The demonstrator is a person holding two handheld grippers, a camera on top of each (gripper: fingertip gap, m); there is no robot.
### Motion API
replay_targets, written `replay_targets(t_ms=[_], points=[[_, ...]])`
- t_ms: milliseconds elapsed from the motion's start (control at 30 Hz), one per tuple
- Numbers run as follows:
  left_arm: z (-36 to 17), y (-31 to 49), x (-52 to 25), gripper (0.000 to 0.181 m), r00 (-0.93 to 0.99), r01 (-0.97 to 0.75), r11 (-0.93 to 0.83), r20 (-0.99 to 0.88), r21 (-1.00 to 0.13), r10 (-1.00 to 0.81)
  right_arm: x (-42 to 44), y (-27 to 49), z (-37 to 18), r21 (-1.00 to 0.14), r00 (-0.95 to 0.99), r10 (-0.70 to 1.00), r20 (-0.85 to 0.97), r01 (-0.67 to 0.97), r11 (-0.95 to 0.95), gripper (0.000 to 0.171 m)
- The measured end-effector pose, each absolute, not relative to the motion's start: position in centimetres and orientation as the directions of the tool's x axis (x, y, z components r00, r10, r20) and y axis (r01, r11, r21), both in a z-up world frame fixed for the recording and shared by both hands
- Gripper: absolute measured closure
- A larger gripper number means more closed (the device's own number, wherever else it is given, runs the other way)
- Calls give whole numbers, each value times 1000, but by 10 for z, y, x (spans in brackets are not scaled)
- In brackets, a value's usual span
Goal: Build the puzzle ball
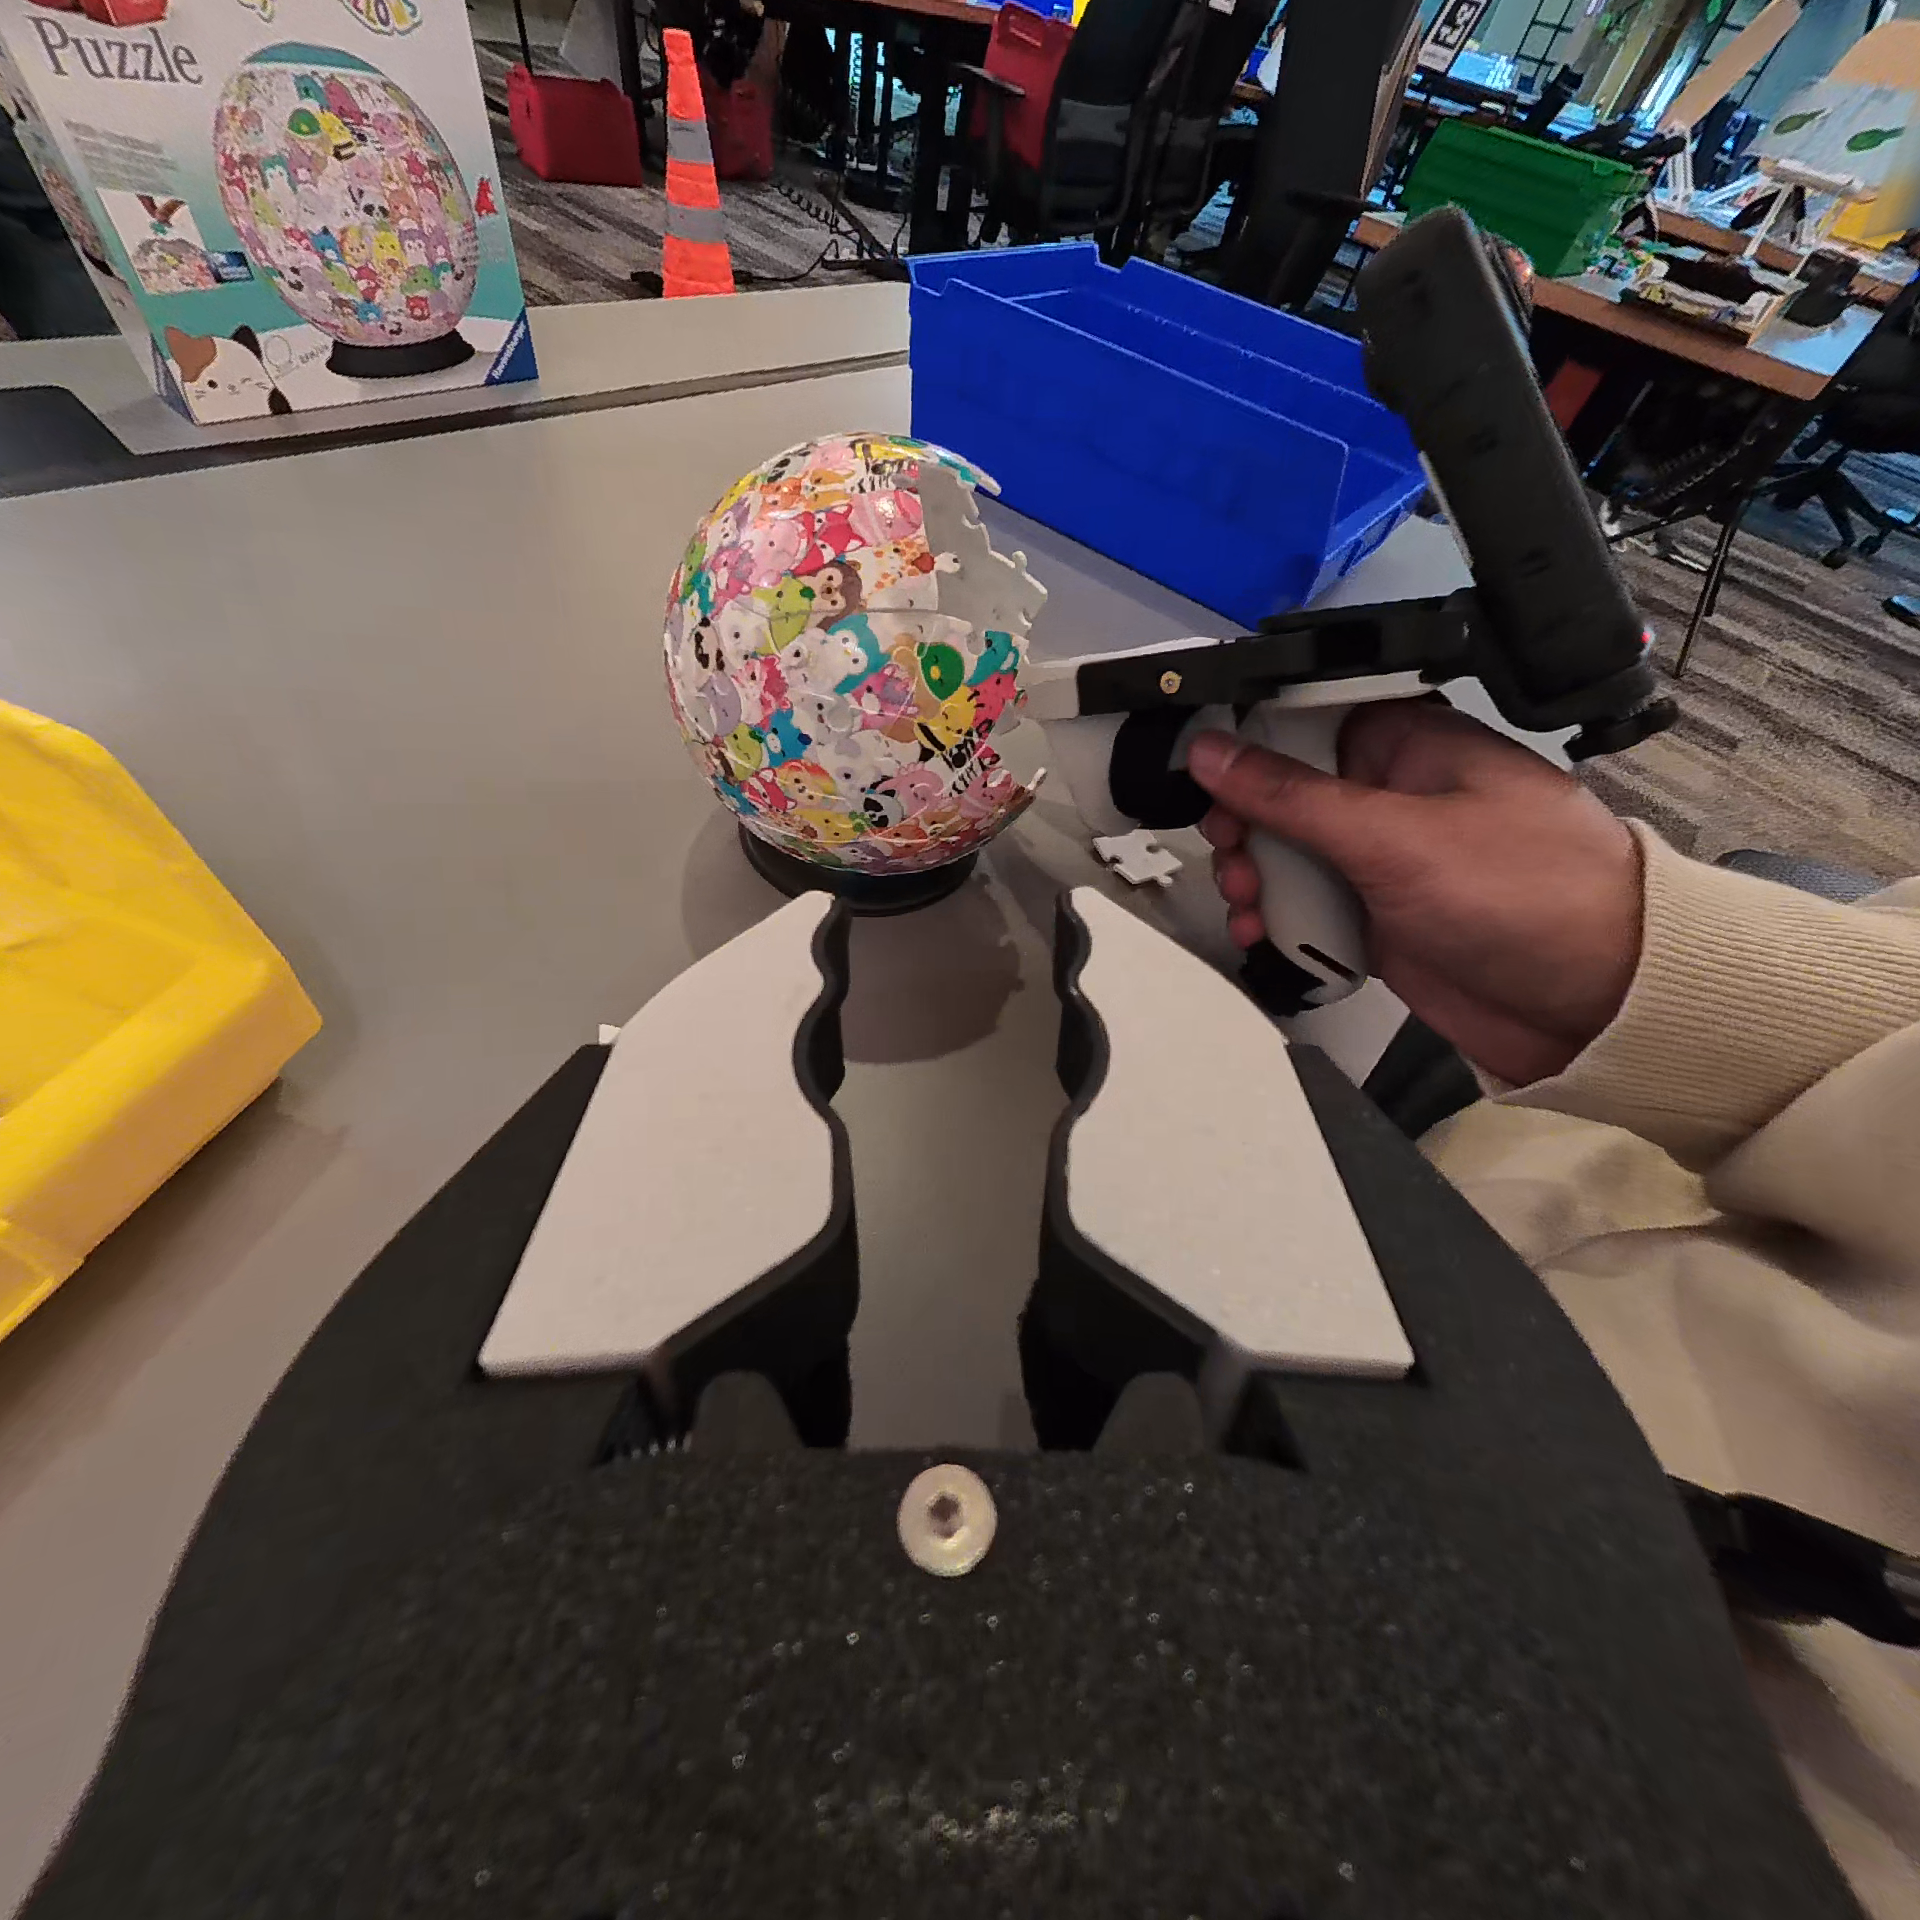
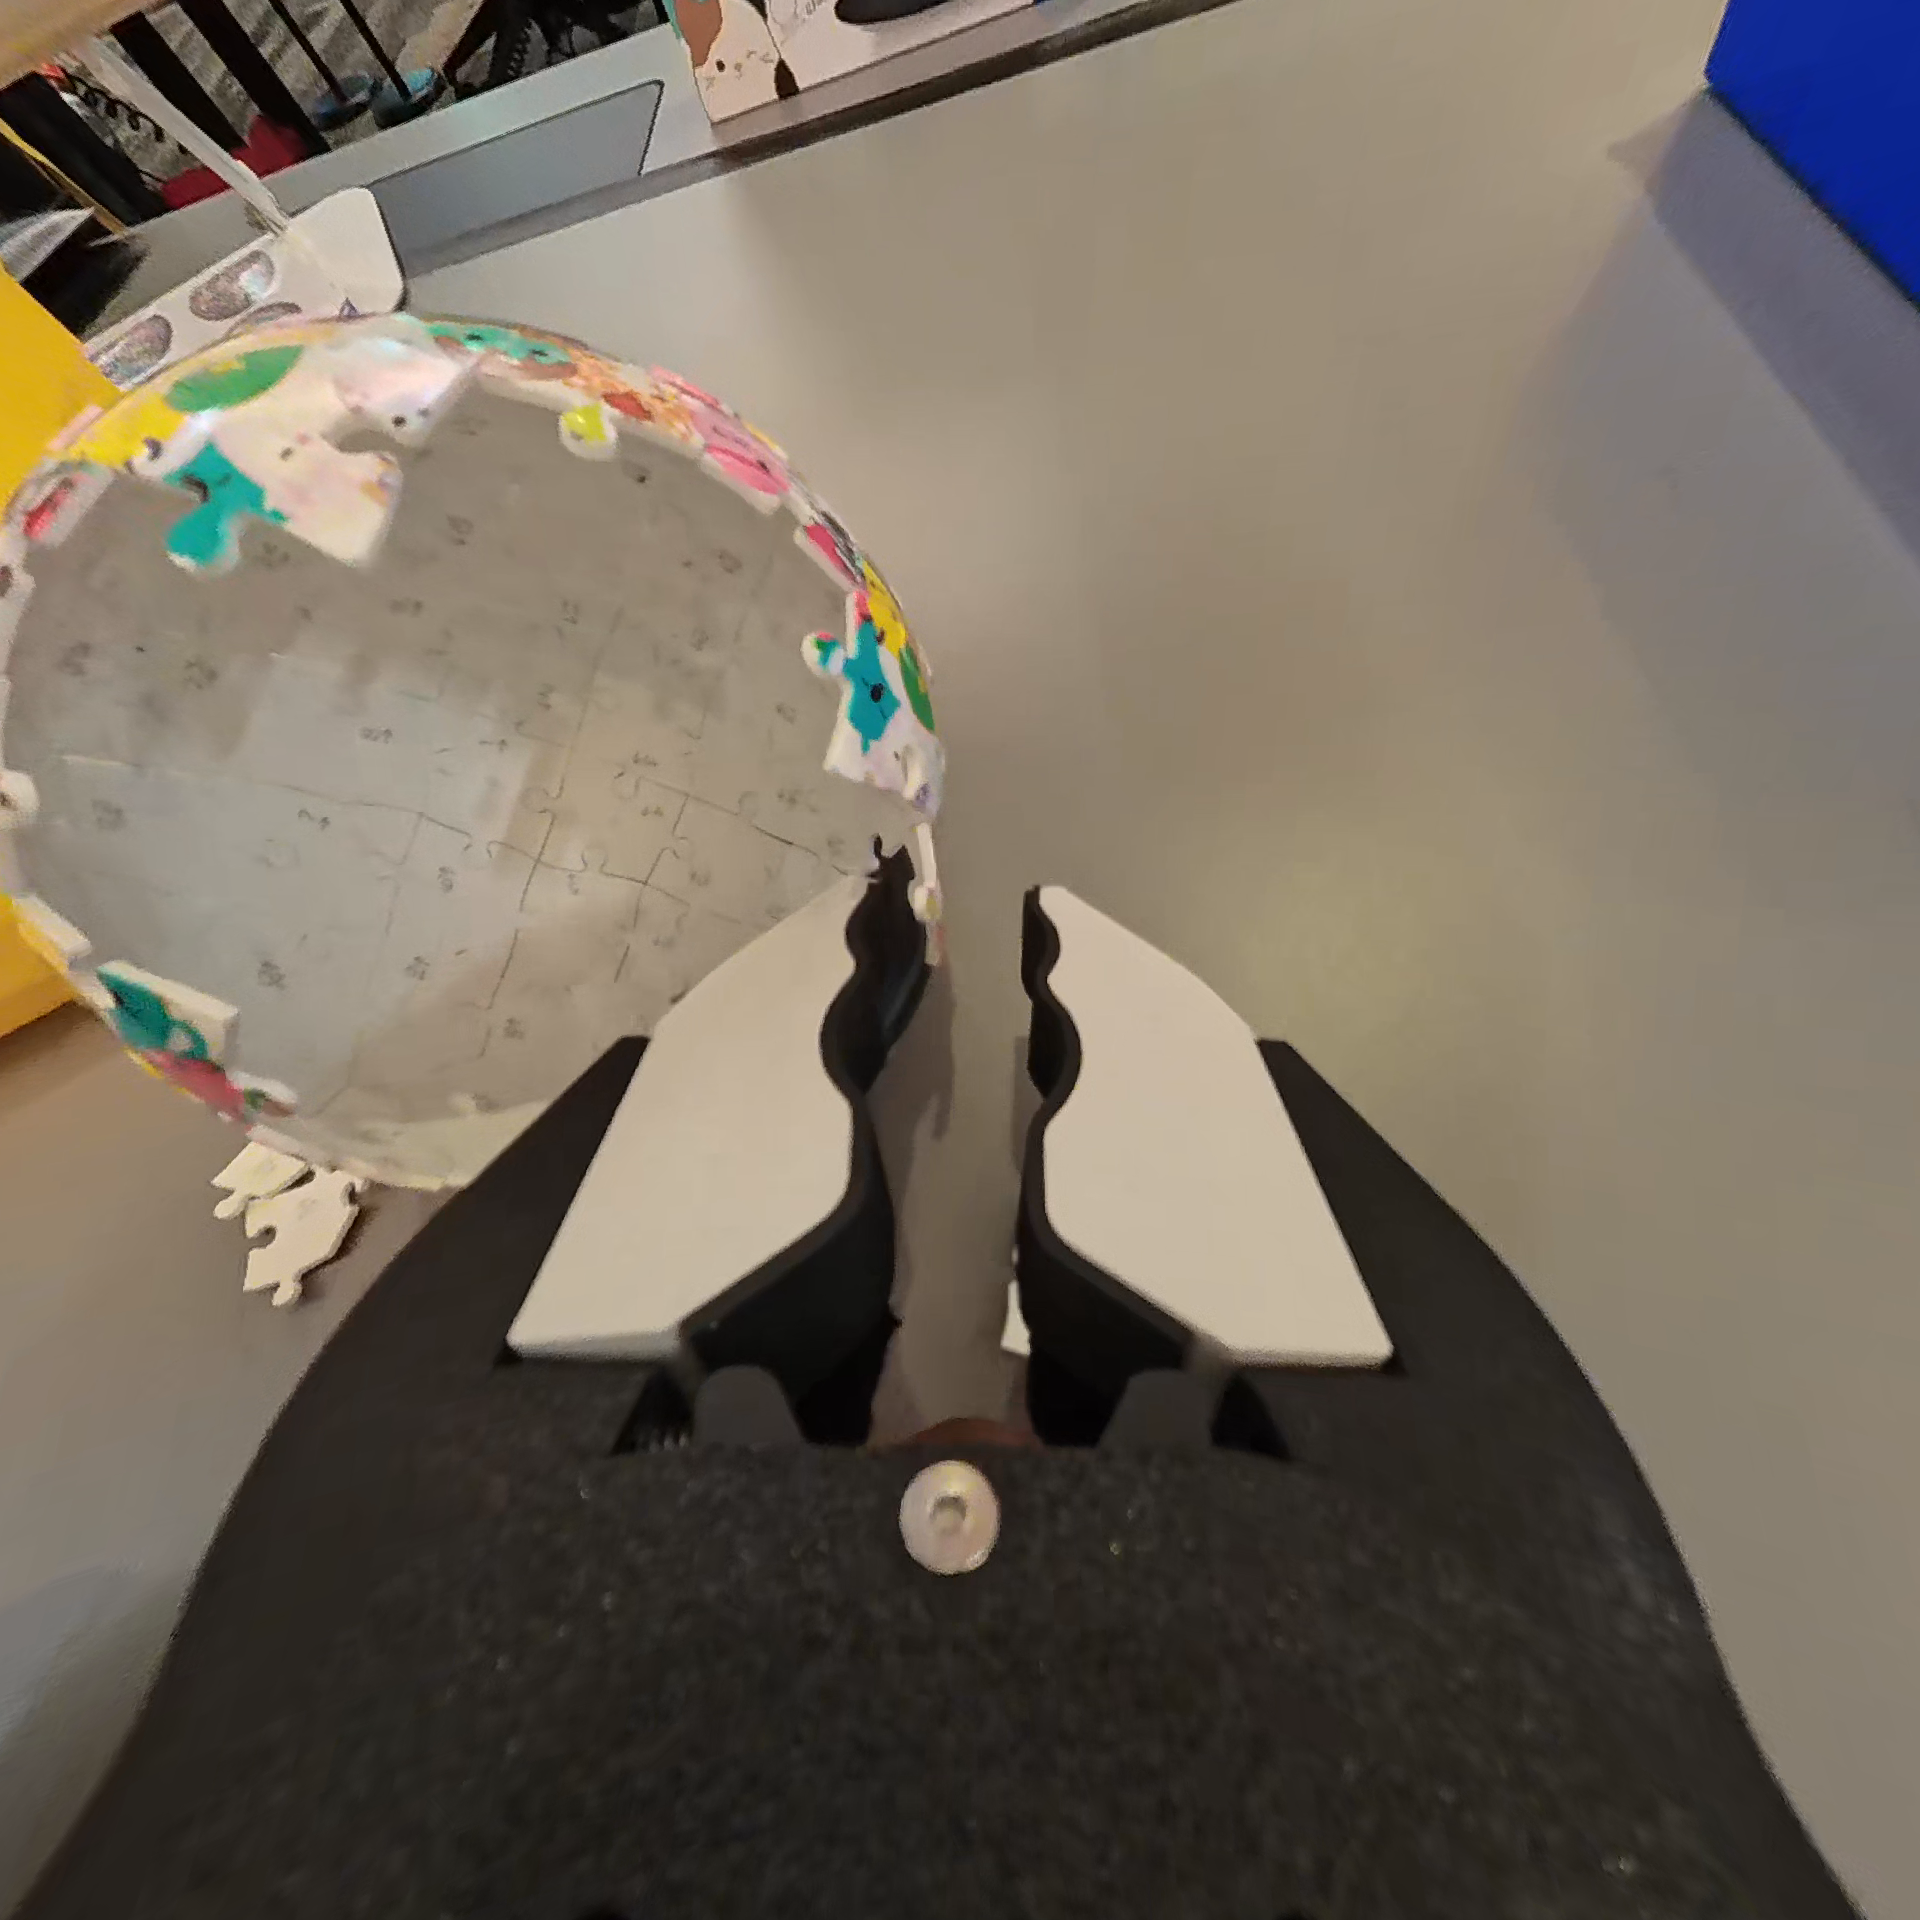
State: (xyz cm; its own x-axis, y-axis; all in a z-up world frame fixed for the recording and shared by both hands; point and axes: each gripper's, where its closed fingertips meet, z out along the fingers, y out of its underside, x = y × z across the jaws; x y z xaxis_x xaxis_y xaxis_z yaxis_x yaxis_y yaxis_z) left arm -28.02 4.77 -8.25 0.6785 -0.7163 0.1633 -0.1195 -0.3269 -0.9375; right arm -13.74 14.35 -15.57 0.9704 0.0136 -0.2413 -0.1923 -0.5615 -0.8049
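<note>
Puzzle ball (image 1: 847,665), unfinished, on stand mid-worktop. Left gripper (image 1: 945,935) and right gripper (image 2: 971,914): jaws part-open, empty. Risk: right gripper at the open rim could knock pieces loose.

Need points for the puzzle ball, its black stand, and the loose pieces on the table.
puzzle ball (image 1: 831,665): left wrist view, on its printed outer shell.
black stand (image 1: 862,883): left wrist view, on the rim showing under the ball.
loose pieces (image 2: 286,1210): right wrist view, on the white backs lying beside the ball's open side.

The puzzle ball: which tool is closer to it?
Right. The right tool has its tips at the puzzle ball's open edge; whether they touch is unclear. The left tool sits back, in front of the ball's stand, apart from it.
</note>
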Motion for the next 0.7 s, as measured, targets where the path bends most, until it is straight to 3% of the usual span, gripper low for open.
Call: replay_targets(t_ms=[700], points=[[-83, 46, -280, 144, 667, -111, -341, 184, -934, -722, -145, 140, -160, -728, 934, 7, -356, -273, -629, 168]])
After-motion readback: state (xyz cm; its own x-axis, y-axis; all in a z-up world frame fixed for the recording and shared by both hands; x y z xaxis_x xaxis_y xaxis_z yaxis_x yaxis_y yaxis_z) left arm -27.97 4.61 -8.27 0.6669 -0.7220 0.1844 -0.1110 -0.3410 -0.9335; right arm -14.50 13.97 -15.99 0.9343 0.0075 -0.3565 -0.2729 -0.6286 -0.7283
